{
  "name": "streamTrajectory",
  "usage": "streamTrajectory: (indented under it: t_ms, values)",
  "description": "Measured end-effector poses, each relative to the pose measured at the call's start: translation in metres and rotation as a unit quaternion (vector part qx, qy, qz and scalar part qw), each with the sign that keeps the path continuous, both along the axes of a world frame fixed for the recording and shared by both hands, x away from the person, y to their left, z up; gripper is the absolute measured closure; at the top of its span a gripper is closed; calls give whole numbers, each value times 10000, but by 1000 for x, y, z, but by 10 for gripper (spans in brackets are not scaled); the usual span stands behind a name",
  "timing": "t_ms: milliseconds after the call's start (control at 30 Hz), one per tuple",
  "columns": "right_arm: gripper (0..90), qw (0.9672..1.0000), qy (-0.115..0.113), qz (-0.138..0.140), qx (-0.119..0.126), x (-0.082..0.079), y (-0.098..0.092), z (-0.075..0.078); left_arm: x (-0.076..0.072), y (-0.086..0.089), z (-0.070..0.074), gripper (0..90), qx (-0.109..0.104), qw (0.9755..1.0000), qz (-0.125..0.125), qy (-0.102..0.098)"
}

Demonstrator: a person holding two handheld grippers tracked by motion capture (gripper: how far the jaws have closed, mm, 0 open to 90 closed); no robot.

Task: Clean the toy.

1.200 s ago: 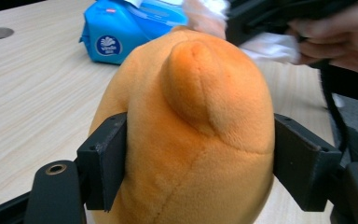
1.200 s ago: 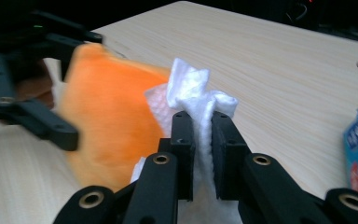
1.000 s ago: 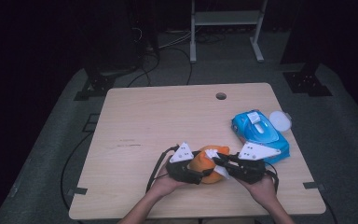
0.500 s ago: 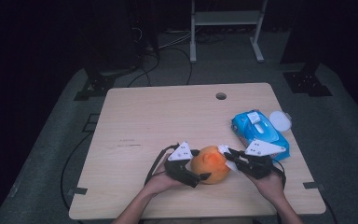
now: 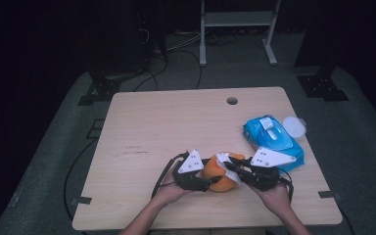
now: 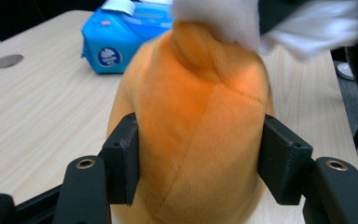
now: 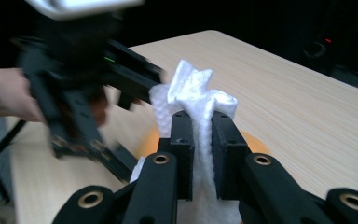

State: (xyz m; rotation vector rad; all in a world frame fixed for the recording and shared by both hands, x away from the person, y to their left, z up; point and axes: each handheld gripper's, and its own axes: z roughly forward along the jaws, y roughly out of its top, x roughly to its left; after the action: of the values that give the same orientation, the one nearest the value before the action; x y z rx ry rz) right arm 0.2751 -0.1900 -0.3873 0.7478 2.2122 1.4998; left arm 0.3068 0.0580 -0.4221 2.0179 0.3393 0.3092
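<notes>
**Mia:** Looking from the left, I see the left gripper (image 5: 210, 180) first. What is it doing?

**Ben:** It is squeezing the orange plush toy (image 6: 200, 121). Its jaws have just closed in, and now they press on both sides of the toy. The toy sits on the table (image 5: 176, 122), near the front edge, about in the middle.

**Mia:** And next to it?

**Ben:** The right gripper (image 7: 200, 122). Its jaws are pinched tight on a white wipe (image 7: 193, 91). The wipe is touching the top of the toy.

**Mia:** So what step is this?

**Ben:** I think it is the wiping step. One claw holds the toy still, and the other rubs it with the wipe.

**Mia:** What is that blue thing?

**Ben:** That is the blue wipe pack (image 5: 272, 142), by the right edge of the table. A small white lid (image 5: 293, 127) lies just beside it.

**Mia:** What should come next?

**Ben:** I guess the right claw has to slide the wipe over the fur. It must stay pinched shut so the wipe does not drop. The left claw must hold on, or the soft toy will roll away.
</notes>
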Motion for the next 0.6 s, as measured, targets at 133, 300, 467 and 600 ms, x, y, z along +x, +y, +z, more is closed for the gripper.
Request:
streamTrajectory:
  t_ms: [133, 300, 467, 600]
  values:
    - [794, 9998, 178, -77, 43, 6, -8, -7, -4, -2, 3, 381, 232, 9997, 13, -92]
    - [794, 9988, 452, -195, 30, 15, -19, -20, 1, 2, 0, 298, -40, 9967, -585, 565]
    - [795, 9981, 524, -188, 265, 13, -27, -14, -2, -3, -6, 329, 69, 9988, -360, 323]
    - [795, 9993, 354, 24, 152, 7, -19, -7, -3, -4, -4, 286, 50, 9991, -385, 192]
